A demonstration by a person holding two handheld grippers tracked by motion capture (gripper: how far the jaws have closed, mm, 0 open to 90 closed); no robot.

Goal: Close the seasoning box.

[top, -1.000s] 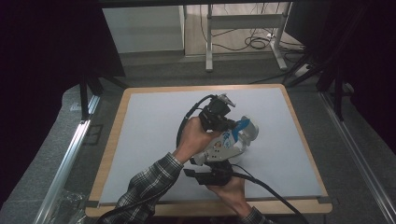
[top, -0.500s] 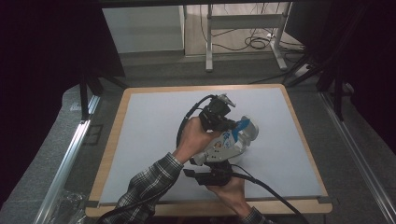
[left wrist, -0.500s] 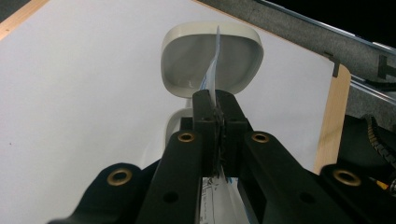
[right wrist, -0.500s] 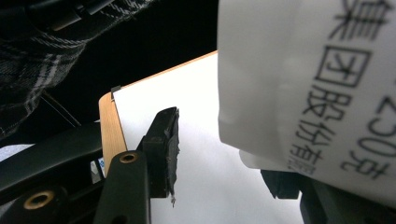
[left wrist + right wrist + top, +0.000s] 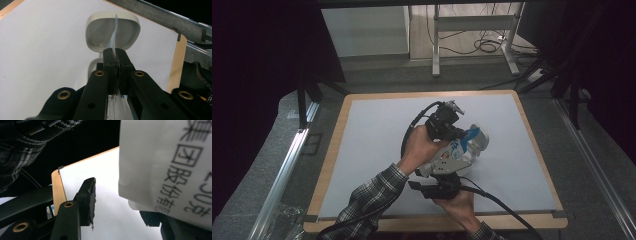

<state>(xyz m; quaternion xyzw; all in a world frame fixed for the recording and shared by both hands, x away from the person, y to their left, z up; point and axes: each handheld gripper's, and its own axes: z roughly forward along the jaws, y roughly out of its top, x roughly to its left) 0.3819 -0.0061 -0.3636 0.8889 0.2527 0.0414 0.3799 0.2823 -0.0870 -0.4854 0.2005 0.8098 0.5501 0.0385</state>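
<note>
Change: nothing has moved
Left gripper (image 5: 115,65): clamped on pouch (image 5: 455,148) over bowl (image 5: 112,32)
Right gripper (image 5: 120,202): wide, pouch between jaws
Hidden: far jaw

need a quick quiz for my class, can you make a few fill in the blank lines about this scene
1. The left gripper is shut on the thin edge of a ____.
2. Beyond the bag stands a pale ____.
3. The bowl rests on a ____ table mat.
4. The person's sleeve has a ____ pattern.

Missing words: bag; bowl; white; plaid
</note>
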